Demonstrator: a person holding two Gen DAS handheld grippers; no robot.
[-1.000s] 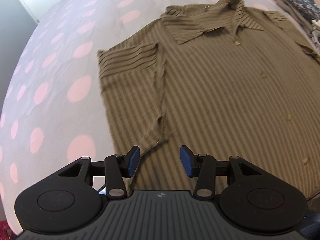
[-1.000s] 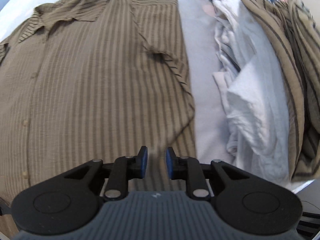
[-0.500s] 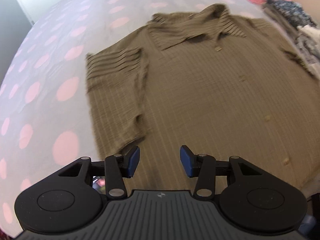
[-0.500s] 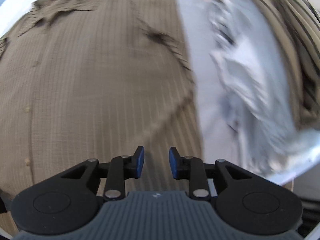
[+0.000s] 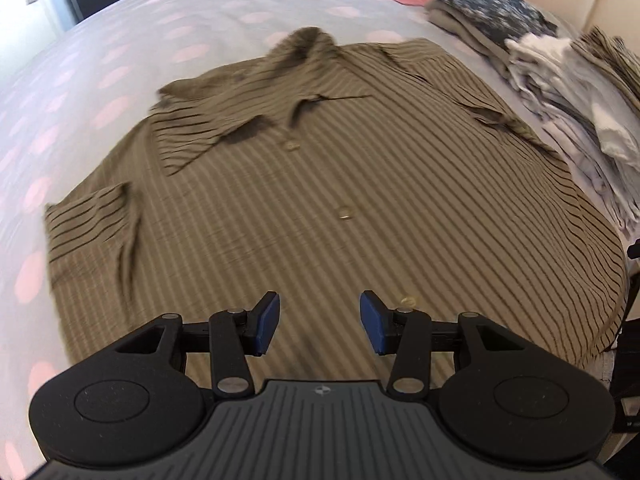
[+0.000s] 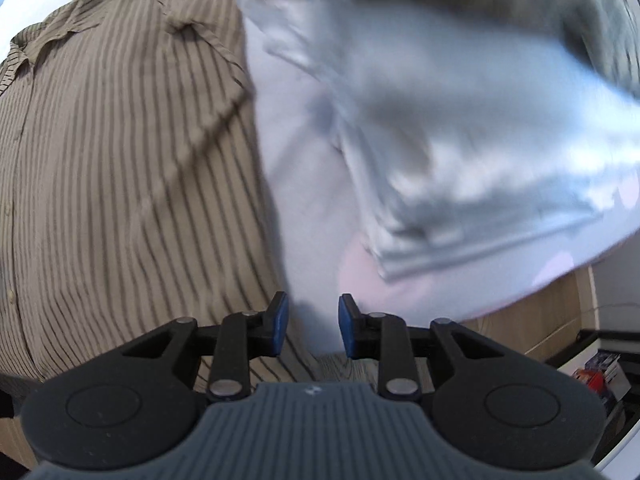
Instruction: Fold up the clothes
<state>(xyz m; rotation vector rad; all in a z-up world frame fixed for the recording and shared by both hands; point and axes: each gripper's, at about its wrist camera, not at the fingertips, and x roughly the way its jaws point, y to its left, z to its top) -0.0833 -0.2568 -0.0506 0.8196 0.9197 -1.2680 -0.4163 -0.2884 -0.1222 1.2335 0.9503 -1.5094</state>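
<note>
An olive striped short-sleeved shirt [image 5: 328, 184] lies flat and buttoned on the bed, collar at the far end. My left gripper [image 5: 319, 326] hovers open over the lower middle of the shirt, near the button line, nothing between its blue pads. In the right wrist view the same shirt [image 6: 120, 168] fills the left side. My right gripper [image 6: 312, 326] stands open above the shirt's right edge where it meets the sheet, with nothing between the pads.
The bed sheet [image 5: 80, 92] is pale lilac with pink dots. A heap of other clothes [image 5: 560, 92] lies along the shirt's right side; a white garment [image 6: 460, 152] of it is close to my right gripper. Wooden floor [image 6: 540, 320] shows past the bed's edge.
Both grippers have swung to the right across the shirt. The left one went from the left sleeve to the button line. The right one moved to the shirt's right edge and its jaws widened a little.
</note>
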